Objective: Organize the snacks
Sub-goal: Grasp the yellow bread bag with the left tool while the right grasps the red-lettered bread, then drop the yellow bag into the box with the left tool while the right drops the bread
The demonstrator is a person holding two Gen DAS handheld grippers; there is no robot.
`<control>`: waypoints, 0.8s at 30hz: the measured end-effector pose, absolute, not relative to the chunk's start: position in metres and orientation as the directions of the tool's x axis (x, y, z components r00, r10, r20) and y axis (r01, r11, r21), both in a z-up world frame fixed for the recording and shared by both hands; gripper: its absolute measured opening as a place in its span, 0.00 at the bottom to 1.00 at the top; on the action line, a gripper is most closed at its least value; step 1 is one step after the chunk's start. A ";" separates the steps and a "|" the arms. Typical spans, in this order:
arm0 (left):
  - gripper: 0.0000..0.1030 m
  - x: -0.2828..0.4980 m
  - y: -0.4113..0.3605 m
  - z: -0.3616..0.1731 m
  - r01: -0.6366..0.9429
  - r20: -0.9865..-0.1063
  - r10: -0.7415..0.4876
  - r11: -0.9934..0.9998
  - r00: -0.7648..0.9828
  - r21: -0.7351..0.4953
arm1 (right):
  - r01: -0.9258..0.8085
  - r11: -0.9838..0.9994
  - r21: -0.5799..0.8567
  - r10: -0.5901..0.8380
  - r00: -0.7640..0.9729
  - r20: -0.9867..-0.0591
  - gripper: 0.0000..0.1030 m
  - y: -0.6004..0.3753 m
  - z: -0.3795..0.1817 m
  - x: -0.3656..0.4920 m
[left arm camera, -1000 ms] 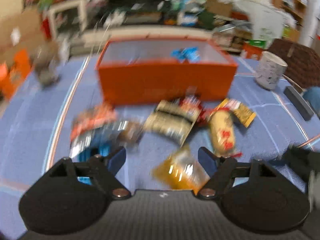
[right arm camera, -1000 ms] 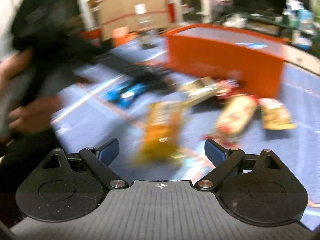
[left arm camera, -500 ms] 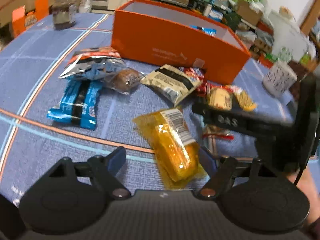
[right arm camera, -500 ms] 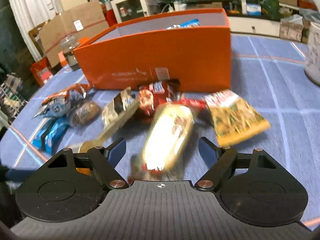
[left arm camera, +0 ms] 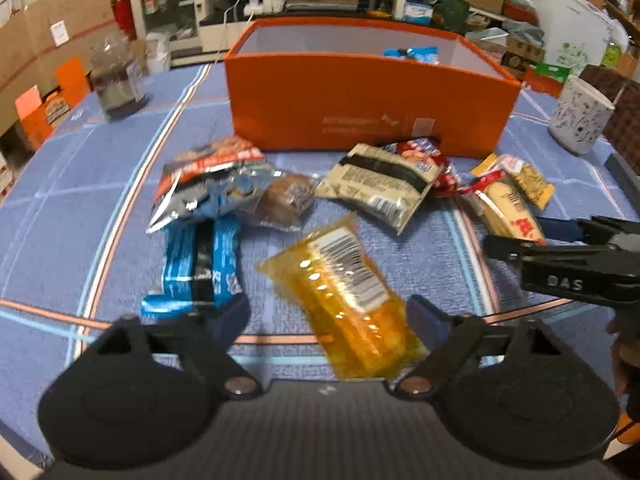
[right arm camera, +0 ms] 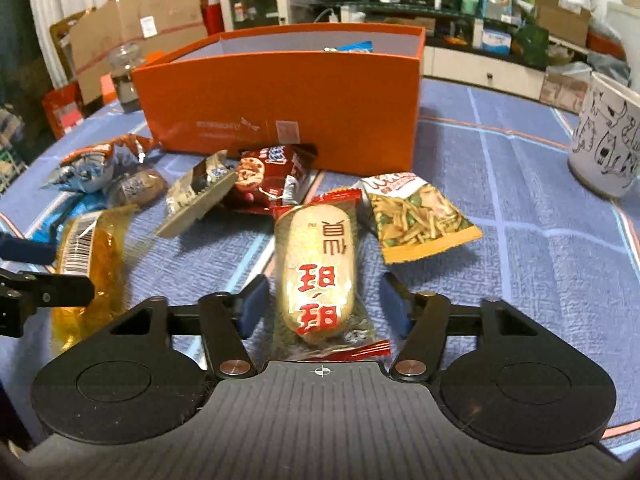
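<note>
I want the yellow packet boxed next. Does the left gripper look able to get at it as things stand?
Probably yes. The left gripper is open with the yellow packet lying between its fingers, nothing stacked on it. The right gripper is off to the side, open around the long cream snack.

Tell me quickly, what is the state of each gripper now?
Left gripper: open, around the yellow packet.
Right gripper: open, around the cream snack bar.

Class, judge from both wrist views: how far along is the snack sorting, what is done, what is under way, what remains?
Barely begun. Done: only a blue packet shows inside the orange box. In hand: nothing gripped; the open left gripper straddles the yellow packet, and the open right gripper straddles the long red-lettered snack. Left: these two, plus the blue wafer pack, beige packet and green-pea snack bag on the table.
</note>
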State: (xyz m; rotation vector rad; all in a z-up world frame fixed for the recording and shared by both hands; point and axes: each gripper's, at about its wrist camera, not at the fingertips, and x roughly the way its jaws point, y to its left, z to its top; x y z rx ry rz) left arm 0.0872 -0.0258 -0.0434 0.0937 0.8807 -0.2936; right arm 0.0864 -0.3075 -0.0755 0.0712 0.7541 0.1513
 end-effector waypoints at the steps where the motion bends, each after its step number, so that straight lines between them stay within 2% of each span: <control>1: 0.91 0.086 -0.026 -0.043 0.291 -0.764 -0.224 0.956 0.605 -0.050 | -0.116 0.985 0.127 0.171 0.722 -0.670 0.61 -0.306 -0.074 0.087; 3: 0.91 0.088 -0.033 -0.047 0.271 -0.769 -0.211 0.961 0.604 -0.052 | -0.122 0.987 0.100 0.157 0.725 -0.671 0.68 -0.299 -0.073 0.090; 6: 0.91 0.098 -0.044 -0.063 0.208 -0.785 -0.165 0.977 0.597 -0.046 | -0.120 0.992 0.049 0.120 0.710 -0.694 0.70 -0.290 -0.081 0.095; 7: 0.82 0.100 -0.046 -0.069 0.192 -0.792 -0.149 0.980 0.592 -0.041 | -0.123 0.992 0.026 0.107 0.721 -0.685 0.70 -0.287 -0.083 0.093; 8: 0.69 0.102 -0.046 -0.075 0.187 -0.802 -0.143 0.982 0.580 -0.040 | -0.131 0.991 0.011 0.103 0.727 -0.678 0.66 -0.285 -0.084 0.091; 9: 0.63 0.099 -0.047 -0.075 0.189 -0.787 -0.119 0.982 0.606 -0.003 | -0.141 0.990 0.021 0.118 0.728 -0.675 0.48 -0.285 -0.083 0.090; 10: 0.43 0.095 -0.044 -0.073 0.213 -0.781 -0.141 0.977 0.608 -0.010 | -0.151 0.988 0.012 0.120 0.730 -0.673 0.29 -0.284 -0.080 0.087; 11: 0.38 0.093 -0.039 -0.070 0.234 -0.788 -0.162 0.972 0.594 -0.023 | -0.160 0.987 0.024 0.134 0.724 -0.677 0.22 -0.285 -0.078 0.085; 16: 0.37 0.076 -0.013 -0.047 0.297 -0.761 -0.250 0.952 0.598 -0.079 | -0.208 0.971 0.118 0.234 0.723 -0.650 0.22 -0.288 -0.063 0.062; 21: 0.37 0.085 -0.006 -0.009 0.326 -0.696 -0.299 0.940 0.652 -0.099 | -0.223 0.949 0.222 0.311 0.771 -0.556 0.22 -0.291 -0.027 0.053; 24: 0.37 0.116 -0.016 0.022 0.325 -0.650 -0.286 0.944 0.703 -0.064 | -0.220 0.956 0.195 0.290 0.821 -0.493 0.22 -0.291 0.003 0.065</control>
